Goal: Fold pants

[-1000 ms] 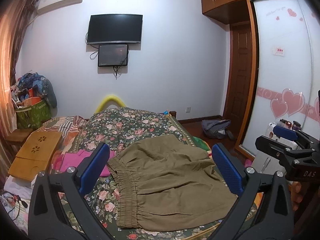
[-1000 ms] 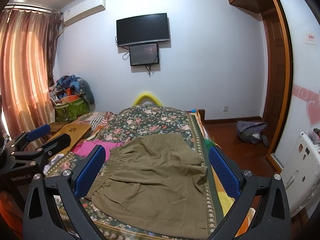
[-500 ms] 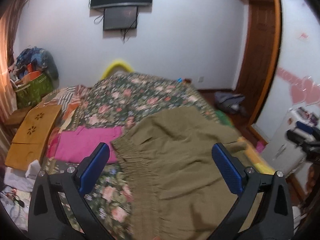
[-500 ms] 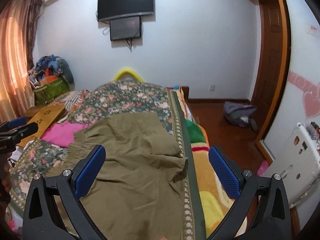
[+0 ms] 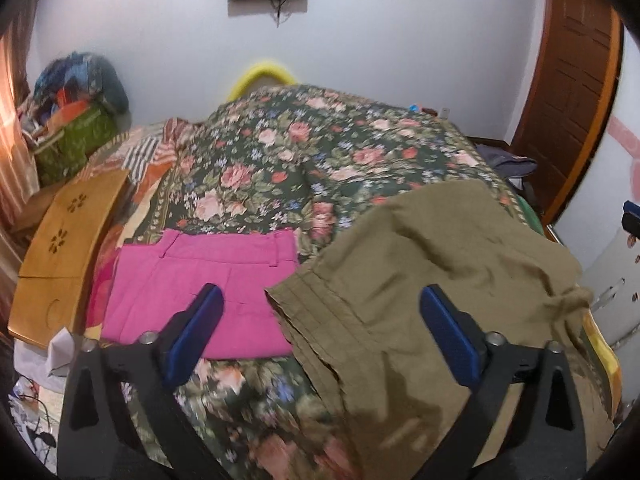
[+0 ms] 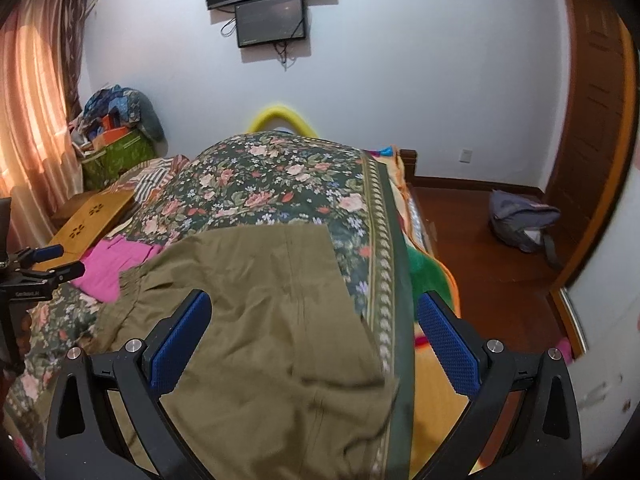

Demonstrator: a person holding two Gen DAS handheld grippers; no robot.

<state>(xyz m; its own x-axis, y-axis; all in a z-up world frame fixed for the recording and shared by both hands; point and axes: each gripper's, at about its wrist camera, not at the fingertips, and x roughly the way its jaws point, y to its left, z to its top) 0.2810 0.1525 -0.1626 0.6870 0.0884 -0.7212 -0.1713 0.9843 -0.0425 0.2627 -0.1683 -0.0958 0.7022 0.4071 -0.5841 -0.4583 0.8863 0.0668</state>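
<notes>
**Over the bed: both grippers spread wide above the olive pants**

At the near edge of the bed, the left gripper hangs with its blue-padded fingers far apart, nothing between them. Under it lies the gathered elastic waistband of the crumpled olive-green fabric pants, the left pad over the folded pink trousers lying just beside that waistband. Over on the other side, the right gripper is splayed just as wide, empty too, hovering above the pant legs, which run toward the bed's right edge. The right pad sits out past the border of the dark green floral bedspread, over the orange and green blanket beneath it. The pants lie loose and wrinkled on the bedspread, neither tool touching them as far as these views show. Further back on the left, a light wooden lap tray with flower cut-outs lies at the bedside. Beyond that, a green bag heaped with clutter, a yellow curved headboard piece, and at the far wall, a black screen. A grey backpack lies on the wooden floor.
</notes>
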